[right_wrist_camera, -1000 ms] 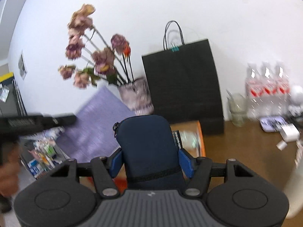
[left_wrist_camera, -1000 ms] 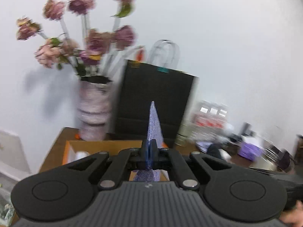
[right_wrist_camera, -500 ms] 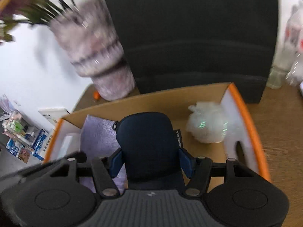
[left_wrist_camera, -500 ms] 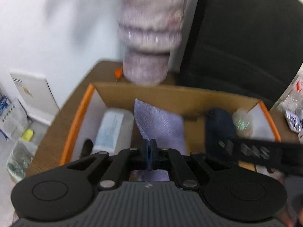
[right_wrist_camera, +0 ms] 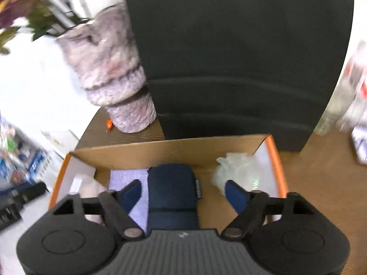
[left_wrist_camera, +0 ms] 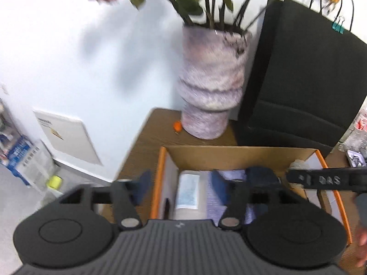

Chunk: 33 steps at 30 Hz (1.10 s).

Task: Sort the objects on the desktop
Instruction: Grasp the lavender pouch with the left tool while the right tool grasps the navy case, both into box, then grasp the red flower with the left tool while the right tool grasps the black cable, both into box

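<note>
The cardboard box with orange rims sits near the desk's left back corner, its far wall close to the vase and the black paper bag, which stand along the back edge and leave little room behind it. Bare desk lies to the right of the box.

Inside the box, a white packet lies by the left wall, a purple cloth is spread on the floor beside it, a dark blue pouch rests partly on the cloth, and a crumpled clear wrapper fills the right back corner.

Both grippers tilt down over the box. The left gripper has just spread its jaws wide and holds nothing; the cloth lies below. The right gripper has just widened too, its pads clear of the pouch lying between them.
</note>
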Tool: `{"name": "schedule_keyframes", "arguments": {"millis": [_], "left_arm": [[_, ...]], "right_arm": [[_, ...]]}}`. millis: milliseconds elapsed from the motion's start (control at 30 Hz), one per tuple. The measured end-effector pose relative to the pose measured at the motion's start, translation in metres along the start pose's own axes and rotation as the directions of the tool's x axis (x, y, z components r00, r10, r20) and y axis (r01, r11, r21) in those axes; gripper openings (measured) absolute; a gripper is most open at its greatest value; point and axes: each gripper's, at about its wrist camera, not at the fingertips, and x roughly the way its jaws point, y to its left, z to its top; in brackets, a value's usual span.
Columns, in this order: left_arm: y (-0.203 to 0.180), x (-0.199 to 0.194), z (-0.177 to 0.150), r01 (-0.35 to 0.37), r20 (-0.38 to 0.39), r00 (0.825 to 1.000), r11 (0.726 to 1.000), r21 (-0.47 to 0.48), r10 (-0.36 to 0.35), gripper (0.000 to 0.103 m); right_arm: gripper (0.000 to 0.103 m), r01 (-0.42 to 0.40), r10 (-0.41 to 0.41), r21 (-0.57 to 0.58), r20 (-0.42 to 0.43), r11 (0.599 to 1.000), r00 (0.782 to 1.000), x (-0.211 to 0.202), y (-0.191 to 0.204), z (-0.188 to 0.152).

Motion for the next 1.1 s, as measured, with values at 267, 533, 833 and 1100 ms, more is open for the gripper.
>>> {"name": "schedule_keyframes", "arguments": {"millis": [267,533,833,1100], "left_arm": [[-0.011,-0.052,-0.03,-0.051,-0.022,0.998,0.994,0.097,0.053,0.097],[-0.017,-0.095,-0.083,-0.074,0.045,0.997,0.991,0.11,0.07,0.103],[-0.022,-0.15,-0.232,-0.001,0.273,0.961,0.989,0.149,-0.04,0.103],[-0.02,-0.162,-0.336,-0.009,0.229,0.973,0.986,0.167,-0.03,0.103]], "right_arm": [[0.084,0.06,-0.06,-0.131,0.003,0.99,0.998,-0.06,-0.001,-0.027],[0.09,0.095,-0.079,-0.122,0.132,0.988,0.988,-0.11,-0.02,-0.084],[0.093,0.02,0.042,-0.168,0.356,0.986,0.934,-0.161,-0.035,-0.242],[0.093,-0.01,0.077,-0.205,0.322,0.979,0.943,-0.155,-0.024,-0.354]]}}
